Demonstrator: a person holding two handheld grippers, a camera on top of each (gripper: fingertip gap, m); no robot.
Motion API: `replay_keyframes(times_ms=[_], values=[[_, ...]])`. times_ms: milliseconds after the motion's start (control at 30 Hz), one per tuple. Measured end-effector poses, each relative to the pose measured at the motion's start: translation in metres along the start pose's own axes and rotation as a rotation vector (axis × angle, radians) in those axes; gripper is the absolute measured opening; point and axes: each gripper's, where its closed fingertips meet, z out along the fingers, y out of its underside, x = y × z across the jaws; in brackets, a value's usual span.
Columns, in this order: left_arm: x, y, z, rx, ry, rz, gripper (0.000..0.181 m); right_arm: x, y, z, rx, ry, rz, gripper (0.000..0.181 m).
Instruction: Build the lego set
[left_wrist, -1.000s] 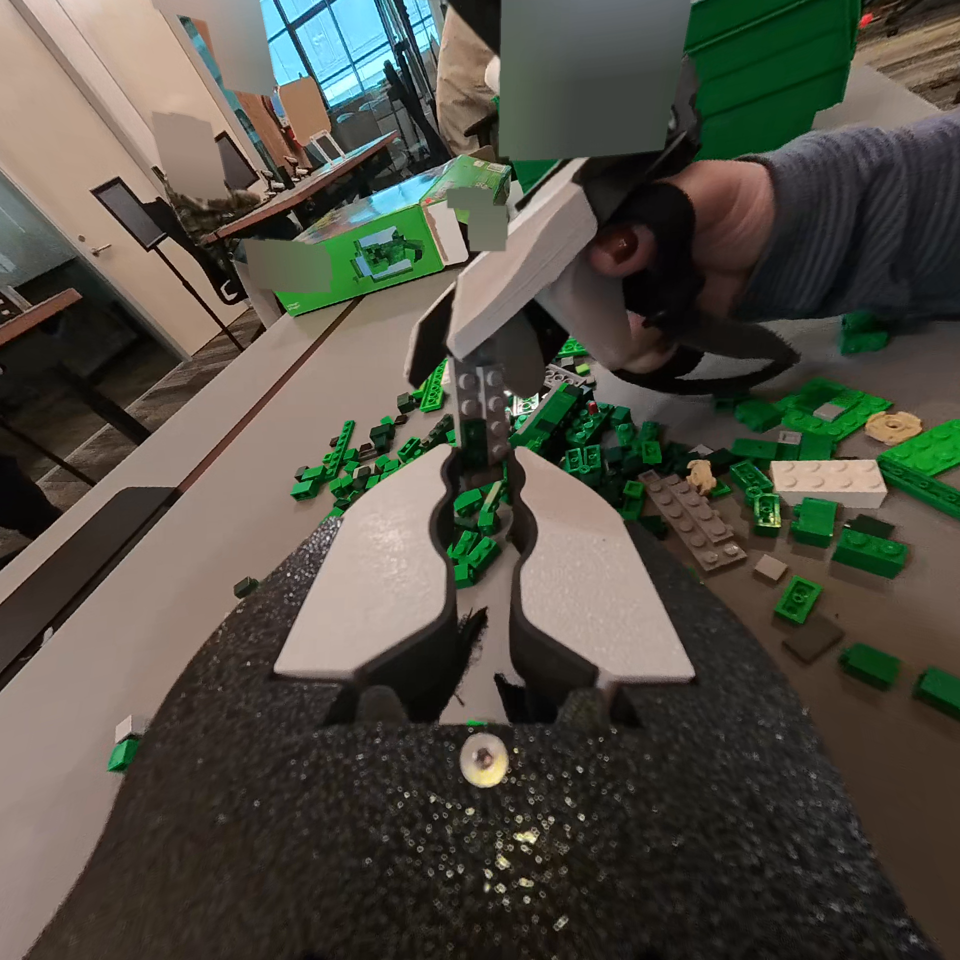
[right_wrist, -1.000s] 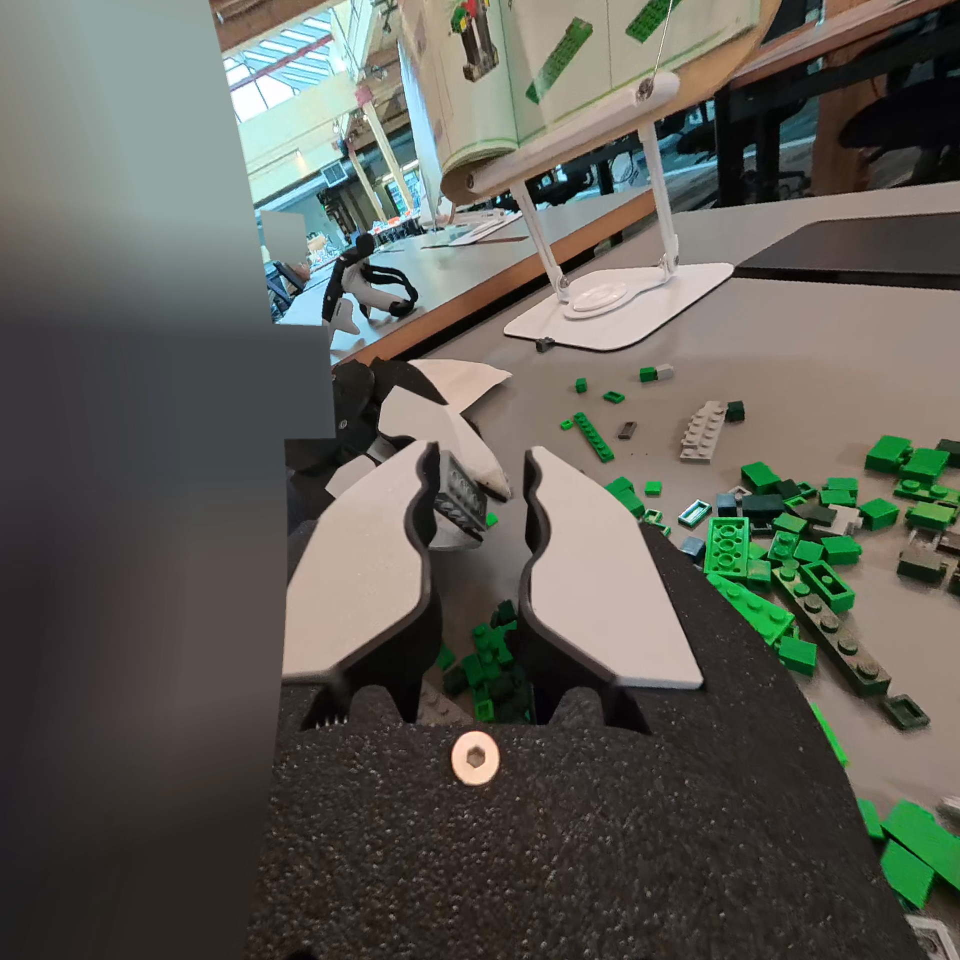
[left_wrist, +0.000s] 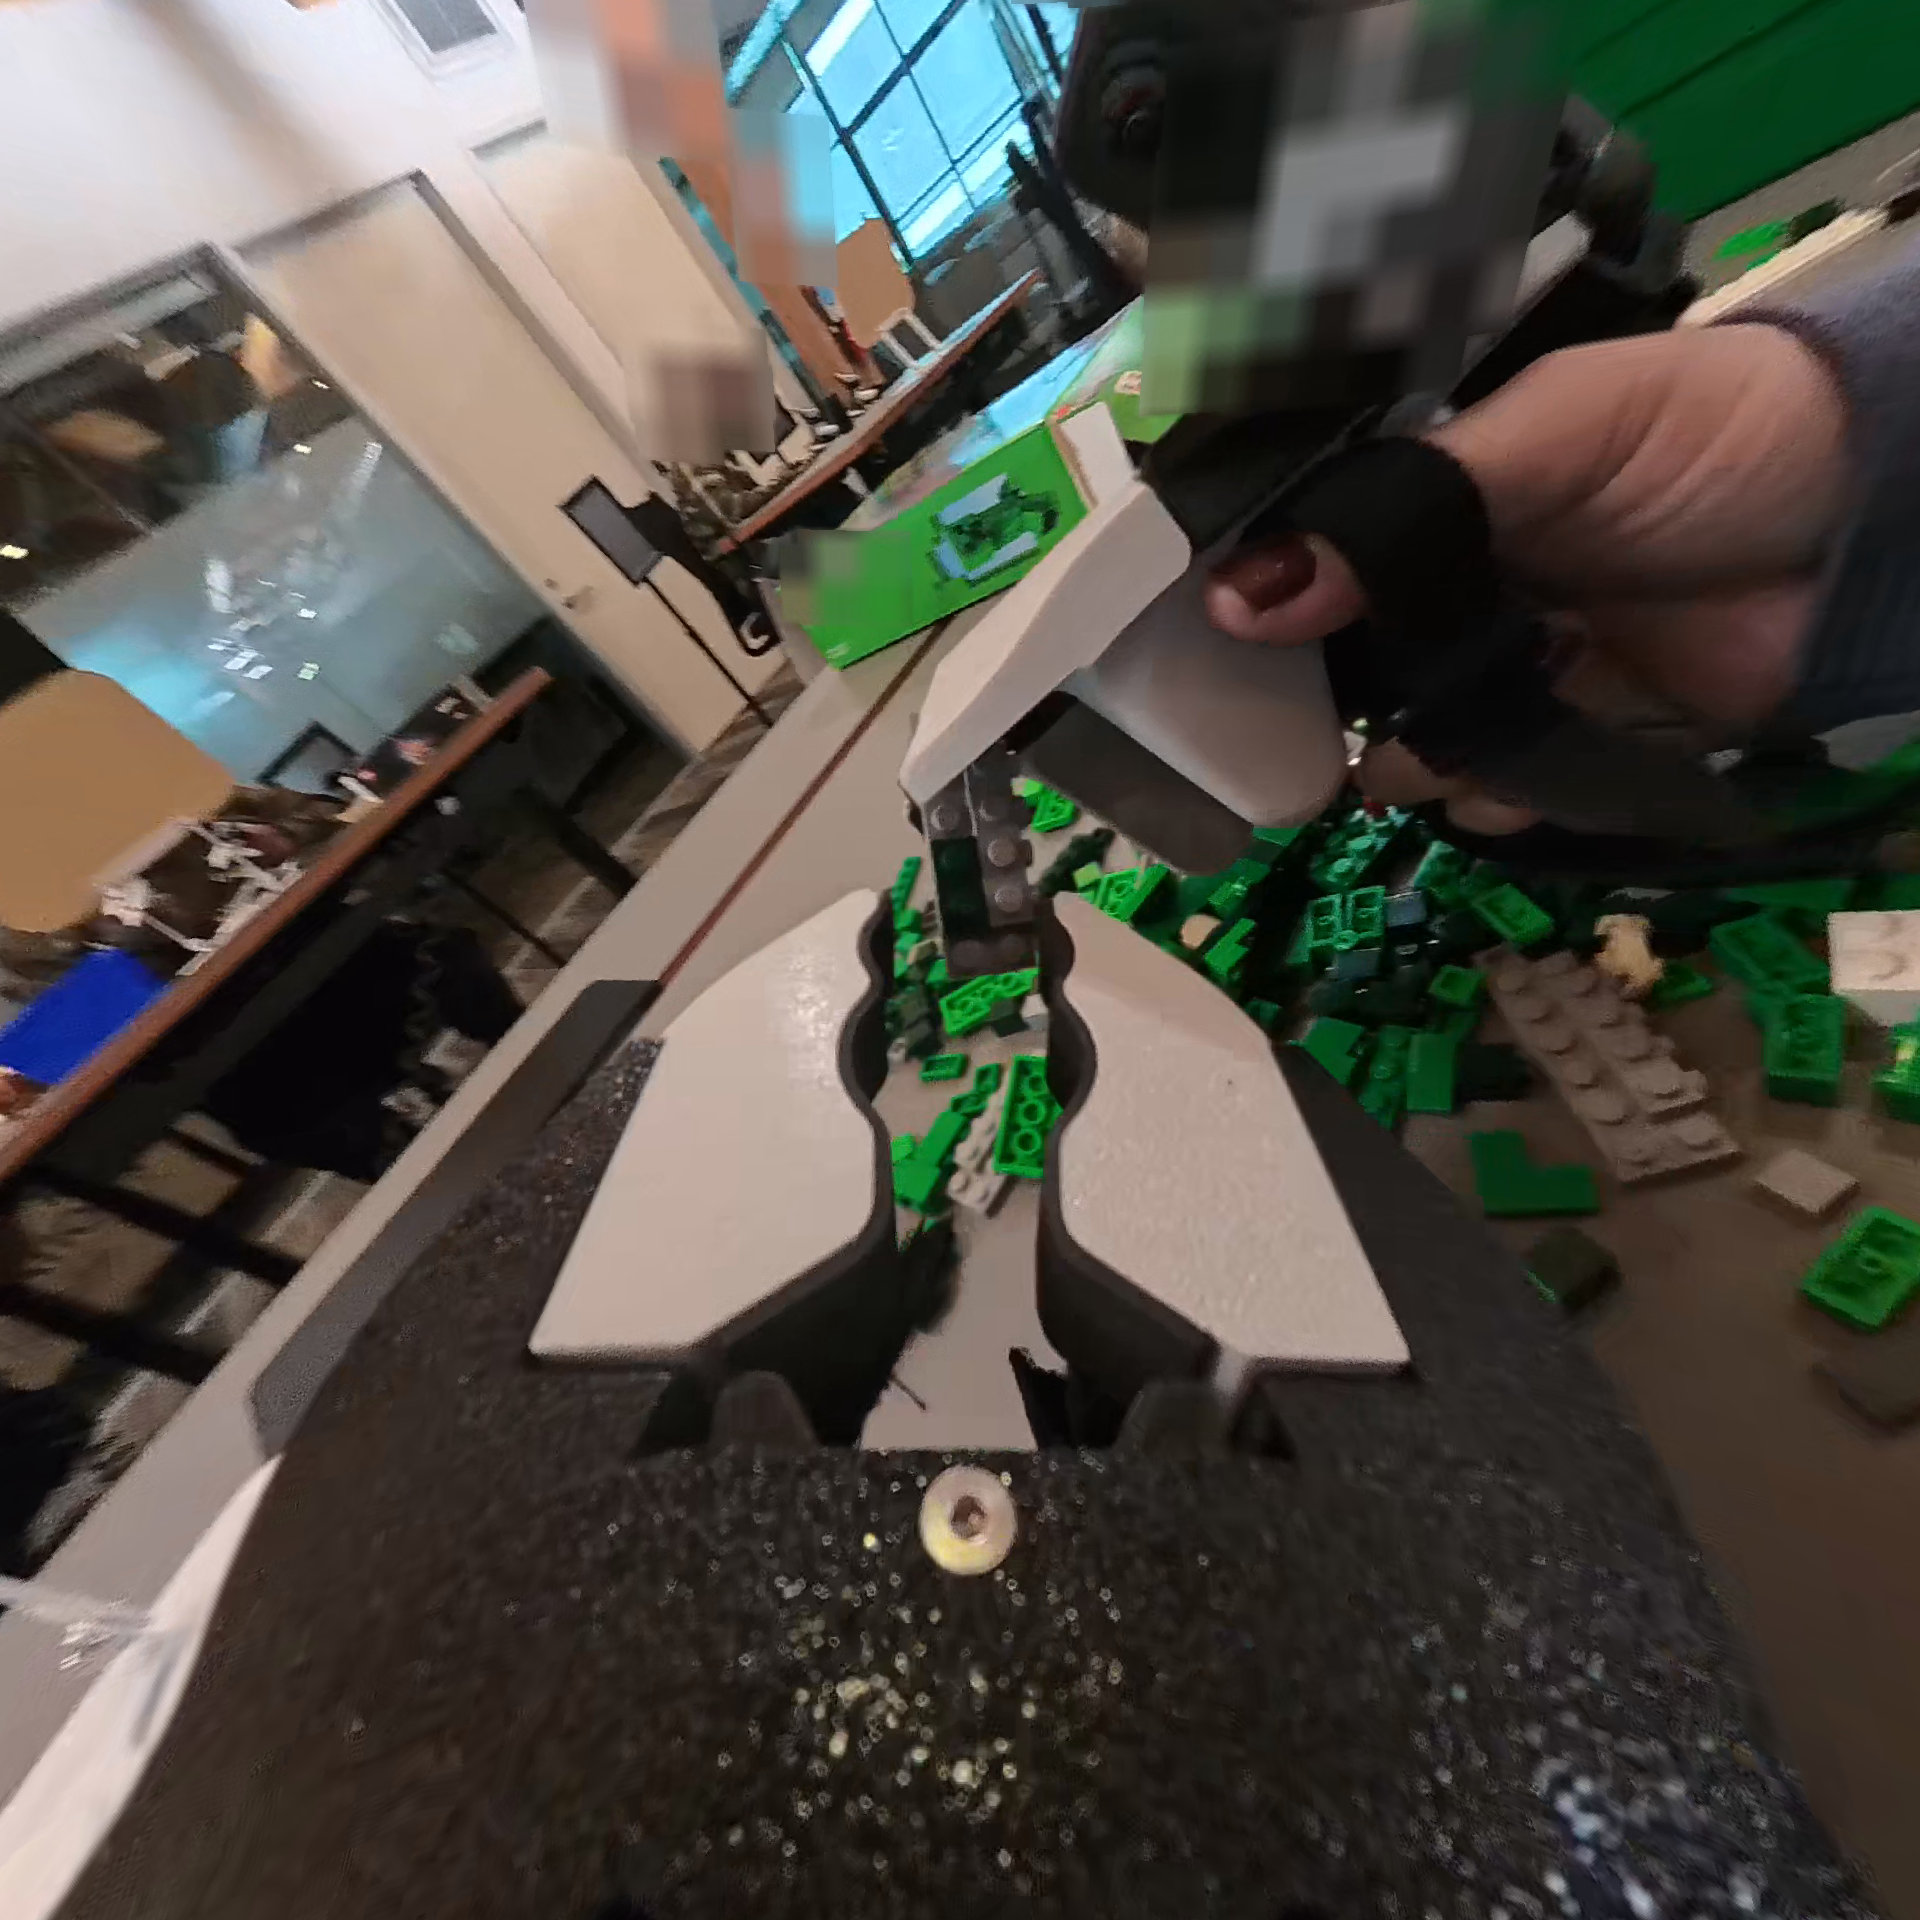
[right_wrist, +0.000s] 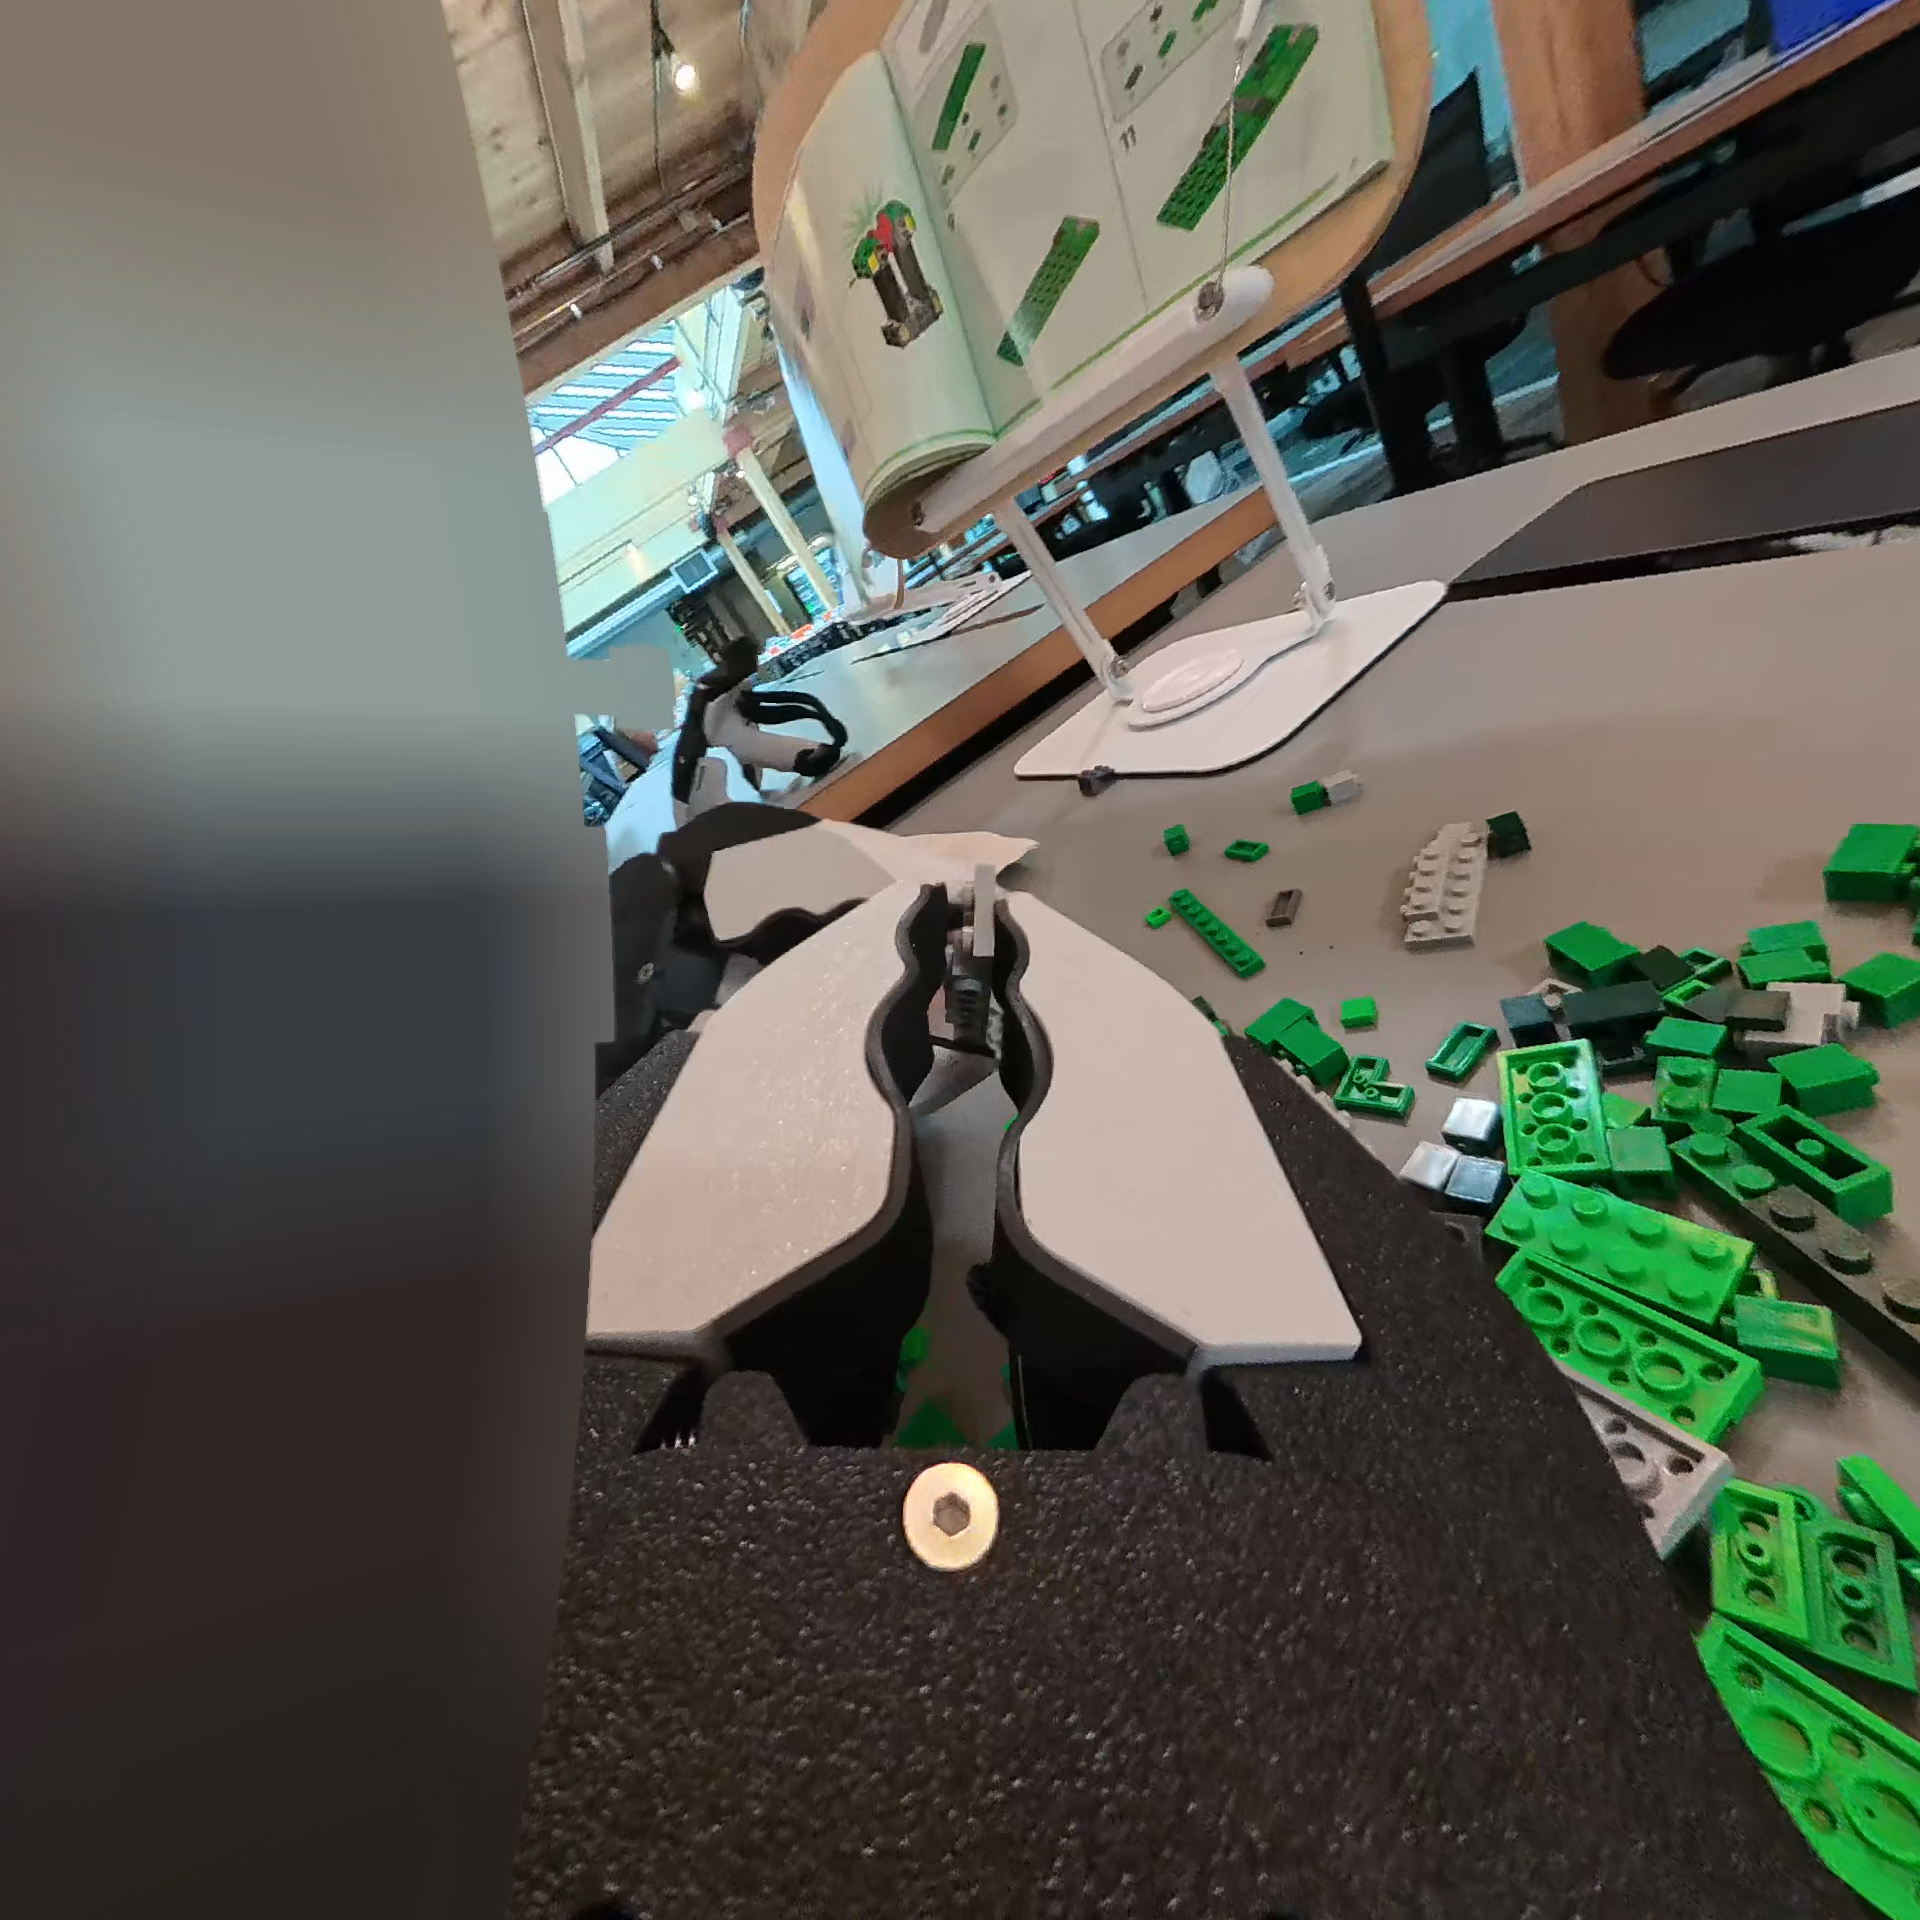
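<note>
Once our right gripper (right_wrist: 971, 914) had clenched its fingers on the small grey studded plate assembly (left_wrist: 982, 883), our left gripper (left_wrist: 961, 920) released it above the table (right_wrist: 1558, 748), completing the handover.

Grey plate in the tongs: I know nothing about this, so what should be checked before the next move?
1. Right tongs grip the grey plate: ok, shut on its upper end.
2. Left tongs free to act: ok, open, with the plate's lower end hanging between their tips.
3. Left tongs touching the plate: cannot tell.
4. Dark green piece seated flat on the plate: cannot tell, the picture is blurred.
5. Instruction booklet readable: ok, open on its stand.
6. Table under the plate free: not ok, loose bricks lie below.
</note>
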Motion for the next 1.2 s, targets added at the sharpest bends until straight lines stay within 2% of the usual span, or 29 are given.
replay_keyframes(times_ms=[33,167,333,633,767,1133,1200], values=[[-0.002,-0.001,0.000,-0.003,-0.021,0.015,0.028,0.000,0.000,0.000,0.003,0.014,-0.020,0.008],[0.001,-0.009,-0.003,0.024,0.015,-0.055,0.020,0.000,-0.001,0.000,0.004,0.054,-0.093,0.008],[0.004,-0.001,0.001,-0.013,0.058,-0.133,0.021,-0.003,0.003,0.004,-0.014,0.051,-0.124,0.008],[-0.001,-0.003,0.001,-0.023,-0.023,-0.034,0.019,-0.008,0.002,0.007,-0.021,0.093,-0.222,0.008],[-0.002,-0.002,0.001,-0.031,-0.033,-0.041,0.023,-0.004,0.002,0.006,-0.009,0.106,-0.190,0.008],[-0.003,-0.007,-0.001,-0.027,-0.008,-0.042,0.016,-0.003,-0.001,0.005,0.015,0.112,-0.167,0.008],[-0.005,-0.010,-0.002,-0.028,-0.028,0.016,0.016,-0.005,-0.005,0.005,0.049,0.144,-0.159,0.008]])
